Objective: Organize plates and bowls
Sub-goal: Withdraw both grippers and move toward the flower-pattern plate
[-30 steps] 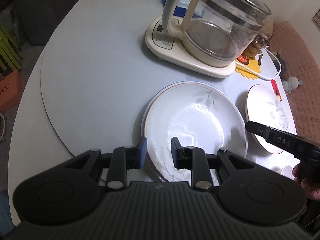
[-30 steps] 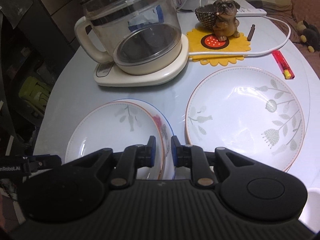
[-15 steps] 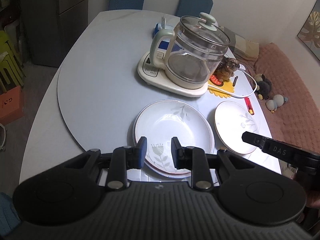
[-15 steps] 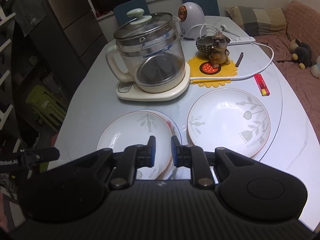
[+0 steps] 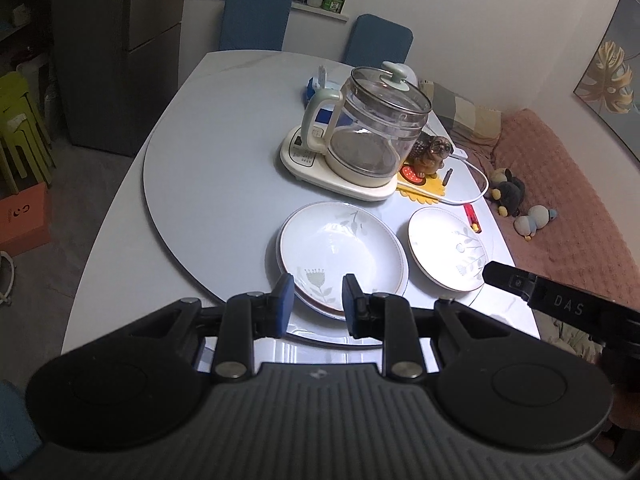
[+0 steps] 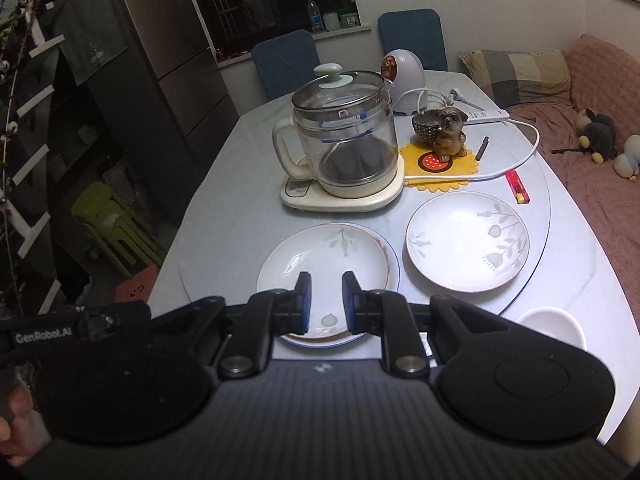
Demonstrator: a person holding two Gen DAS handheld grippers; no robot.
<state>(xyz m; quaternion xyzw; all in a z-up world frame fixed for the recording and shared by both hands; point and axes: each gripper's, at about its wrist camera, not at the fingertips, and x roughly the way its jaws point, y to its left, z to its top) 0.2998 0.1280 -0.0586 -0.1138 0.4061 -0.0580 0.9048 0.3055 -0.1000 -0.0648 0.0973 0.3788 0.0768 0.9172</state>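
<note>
Two or more plates are stacked on the grey turntable. The top one is white with a grey leaf print, and a blue-rimmed plate peeks out beneath it. To the stack's right lies a single white floral plate. A small white bowl sits at the table's near right edge. My left gripper hovers high above the stack's near rim, shut and empty. My right gripper also hovers over the stack, shut with nothing between its pads.
A glass kettle on a cream base stands behind the plates. A dog figurine on a yellow mat, a white cable, a red lighter and a white appliance sit at the back right. Two blue chairs stand beyond the table, with a sofa to the right.
Both grippers have risen and drawn back from the plates, so more of the table and room shows. The plates have stayed in place and the jaws have not changed.
</note>
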